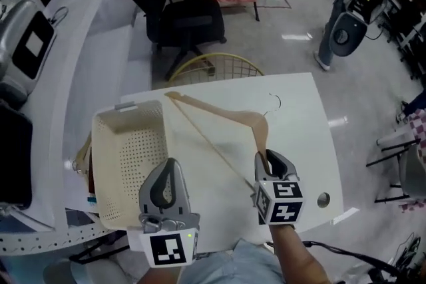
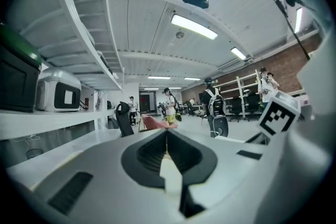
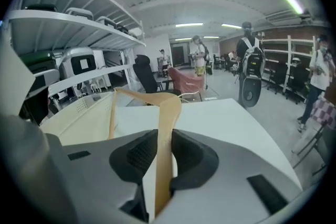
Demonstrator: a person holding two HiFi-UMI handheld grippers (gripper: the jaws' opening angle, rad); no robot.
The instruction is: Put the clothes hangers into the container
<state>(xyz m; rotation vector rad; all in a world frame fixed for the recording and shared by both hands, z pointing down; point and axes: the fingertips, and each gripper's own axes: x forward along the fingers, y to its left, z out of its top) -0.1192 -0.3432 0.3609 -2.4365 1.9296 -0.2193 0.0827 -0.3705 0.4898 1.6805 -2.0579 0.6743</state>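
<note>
A wooden clothes hanger point(image 1: 226, 116) with a metal hook point(image 1: 275, 102) lies across the white table point(image 1: 299, 143). My right gripper point(image 1: 266, 157) is shut on the end of its near arm. In the right gripper view the pads press on both sides of the wooden arm point(image 3: 167, 113), which runs up and away from the jaws. The cream perforated basket point(image 1: 100, 156) stands at the table's left with nothing visible inside, and the hanger's far tip reaches its far right corner. My left gripper point(image 1: 166, 166) hangs over the basket's near right corner, shut with nothing between its jaws point(image 2: 167, 139).
A black office chair point(image 1: 183, 20) and a gold wire rack point(image 1: 213, 66) stand just beyond the table's far edge. A white shelf with grey appliances point(image 1: 26, 43) runs along the left. The table has a round hole point(image 1: 323, 199) near its front right corner.
</note>
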